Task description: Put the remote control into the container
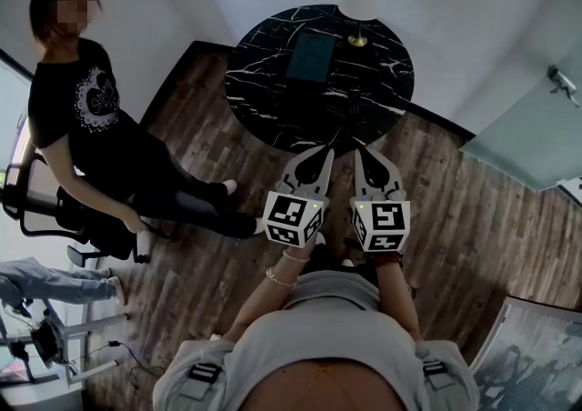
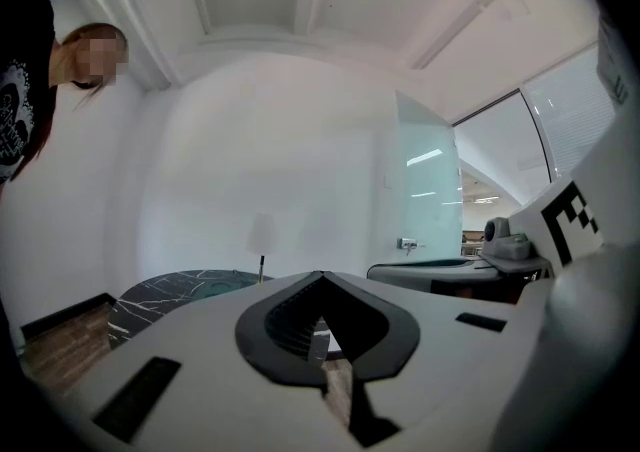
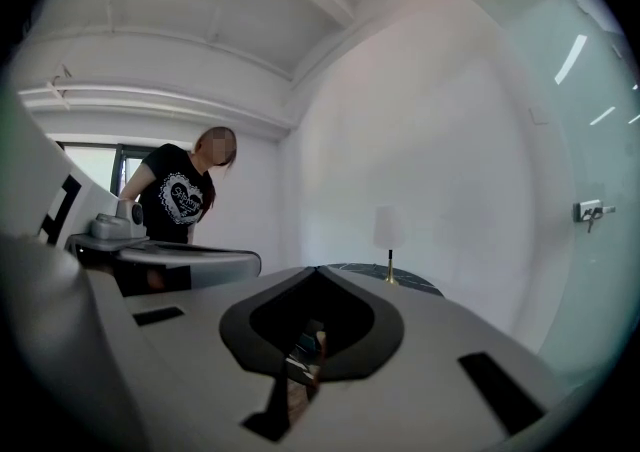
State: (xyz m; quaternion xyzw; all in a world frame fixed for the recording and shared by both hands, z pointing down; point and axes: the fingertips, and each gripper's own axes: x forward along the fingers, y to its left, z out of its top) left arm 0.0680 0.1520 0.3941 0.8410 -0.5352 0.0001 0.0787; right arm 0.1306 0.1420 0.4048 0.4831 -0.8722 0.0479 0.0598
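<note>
On the round black marble table (image 1: 273, 82) we see the remote control (image 1: 355, 107) only as a faint dark shape near the near edge. It lies apart from the dark teal container (image 1: 309, 56), and we cannot tell which way its long axis points. The left hand-held gripper (image 1: 326, 156) and the right hand-held gripper (image 1: 360, 156) both hang before the table's near edge, side by side, jaws closed together on nothing.
</note>
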